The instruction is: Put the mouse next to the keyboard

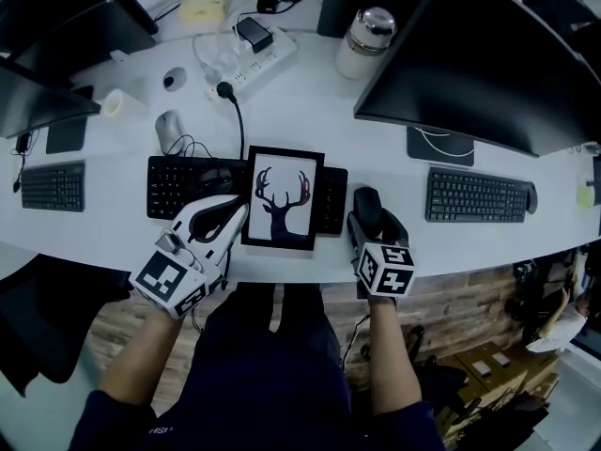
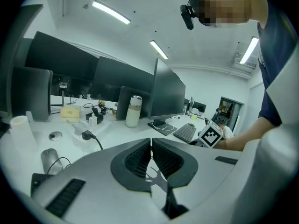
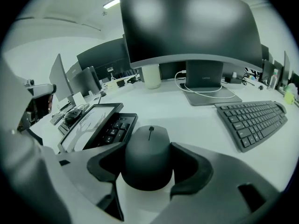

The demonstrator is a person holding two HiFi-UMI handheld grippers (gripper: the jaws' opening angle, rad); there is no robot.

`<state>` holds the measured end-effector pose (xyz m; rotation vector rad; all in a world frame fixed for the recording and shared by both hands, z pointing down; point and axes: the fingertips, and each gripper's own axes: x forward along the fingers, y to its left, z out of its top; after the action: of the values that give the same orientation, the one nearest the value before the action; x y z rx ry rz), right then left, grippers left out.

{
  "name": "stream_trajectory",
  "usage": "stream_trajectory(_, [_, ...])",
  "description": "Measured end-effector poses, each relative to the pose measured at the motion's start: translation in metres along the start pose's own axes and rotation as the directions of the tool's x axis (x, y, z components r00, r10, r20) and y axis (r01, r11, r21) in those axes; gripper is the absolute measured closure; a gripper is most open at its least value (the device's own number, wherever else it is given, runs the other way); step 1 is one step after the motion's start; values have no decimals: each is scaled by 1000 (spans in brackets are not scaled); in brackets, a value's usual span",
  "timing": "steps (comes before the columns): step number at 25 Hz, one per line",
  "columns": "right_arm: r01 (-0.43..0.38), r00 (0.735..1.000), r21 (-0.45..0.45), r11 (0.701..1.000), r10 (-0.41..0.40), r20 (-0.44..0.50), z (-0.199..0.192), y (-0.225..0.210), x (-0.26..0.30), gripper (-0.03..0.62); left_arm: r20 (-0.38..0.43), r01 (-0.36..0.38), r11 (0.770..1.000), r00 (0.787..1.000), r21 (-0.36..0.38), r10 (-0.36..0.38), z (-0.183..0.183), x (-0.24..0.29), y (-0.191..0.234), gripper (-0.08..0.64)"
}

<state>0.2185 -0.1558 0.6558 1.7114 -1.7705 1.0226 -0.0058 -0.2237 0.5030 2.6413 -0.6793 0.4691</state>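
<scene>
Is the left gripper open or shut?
Shut: the left gripper shows its two jaws pressed together at the tips, nothing between them.

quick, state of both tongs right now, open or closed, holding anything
left tongs: closed, nothing between them
right tongs: closed on the black mouse

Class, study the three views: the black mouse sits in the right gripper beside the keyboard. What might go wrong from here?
1. The right gripper clasps the mouse close to the keyboard's right end; as the jaws open, the inner one may bump the keyboard or drag the mouse askew.
2. The picture frame lies across the keyboard, and the shut left gripper sits at its left edge; a small nudge might slide it.
</scene>
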Motion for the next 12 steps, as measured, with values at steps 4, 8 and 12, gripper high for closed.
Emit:
stream_trajectory(4, [22,1000,-20,1000,-22,0,-2,-3,3,293,-3,-2,1000,1000,0,2,-1,-2,-1,526])
stream_trajectory(8, [42,999,-61,997,-42,3,-1,-5,5,293,-9,-7,1000,1000,-3,7,-2,-3,-2,526])
stream_trajectory(12, [58,998,-94,994,-57,7,-1,-4,9,293,-10,-12,1000,1000,-5,12,-4,-4,-3,526])
